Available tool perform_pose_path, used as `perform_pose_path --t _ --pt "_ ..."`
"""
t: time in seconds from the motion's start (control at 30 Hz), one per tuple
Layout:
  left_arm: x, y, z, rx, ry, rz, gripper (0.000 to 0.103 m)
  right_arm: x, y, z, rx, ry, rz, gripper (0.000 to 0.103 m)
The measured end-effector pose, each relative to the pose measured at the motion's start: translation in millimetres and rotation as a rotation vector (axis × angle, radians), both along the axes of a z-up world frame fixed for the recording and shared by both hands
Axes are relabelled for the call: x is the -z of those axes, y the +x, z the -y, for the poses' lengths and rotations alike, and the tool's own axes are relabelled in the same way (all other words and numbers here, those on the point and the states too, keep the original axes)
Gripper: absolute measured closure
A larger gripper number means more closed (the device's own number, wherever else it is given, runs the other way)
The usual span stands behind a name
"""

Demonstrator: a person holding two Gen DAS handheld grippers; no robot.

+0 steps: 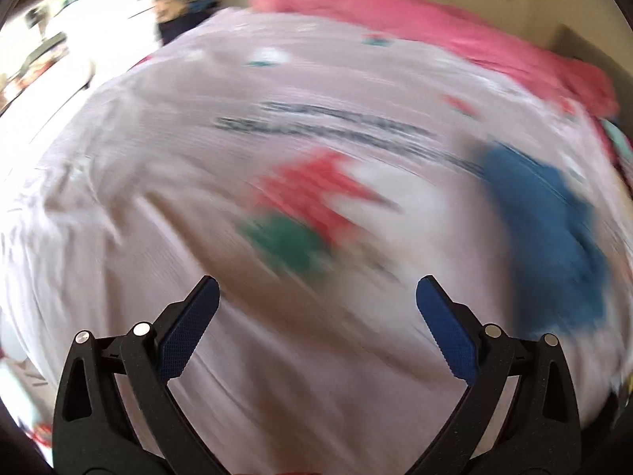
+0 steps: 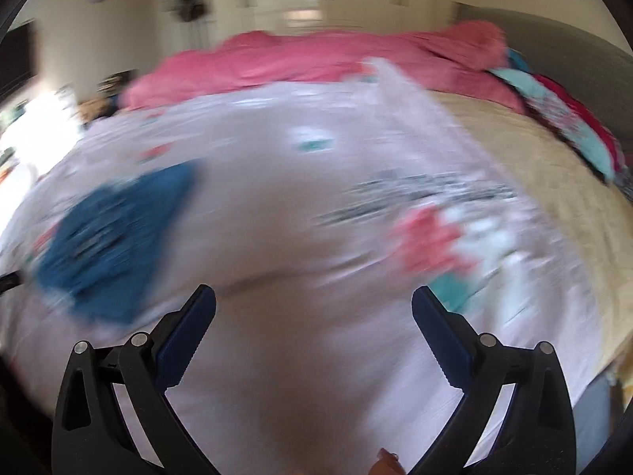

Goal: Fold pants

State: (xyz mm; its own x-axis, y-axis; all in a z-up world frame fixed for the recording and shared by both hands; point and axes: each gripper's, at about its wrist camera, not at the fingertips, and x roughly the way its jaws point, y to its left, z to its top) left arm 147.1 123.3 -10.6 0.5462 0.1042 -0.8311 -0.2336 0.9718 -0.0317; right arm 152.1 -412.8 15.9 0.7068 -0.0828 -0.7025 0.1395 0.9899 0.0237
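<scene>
Pants [image 1: 550, 233], a blurred blue heap, lie crumpled on the pale printed sheet [image 1: 158, 158], so I judge folding not begun. Left gripper [image 1: 316, 297] and right gripper [image 2: 314, 303] both hang spread wide, grasping nothing.

Blurred blue pants [image 1: 550, 233] lie crumpled in a heap on the pale printed sheet [image 1: 198, 182]

A wide bed [image 2: 554, 182] is covered by a pale pink printed sheet [image 1: 166, 182]. Small crumpled blue pants [image 1: 554, 237] and a heaped pink blanket [image 2: 316, 59] are laid on it.
</scene>
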Motion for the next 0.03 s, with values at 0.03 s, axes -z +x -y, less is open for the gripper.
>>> perform_pose_path --t 0.03 --pt "4.5 20.1 -23.3 -0.062 0.012 -0.01 0.009 1.9 16.3 26.7 0.051 0.009 -0.009 0.004"
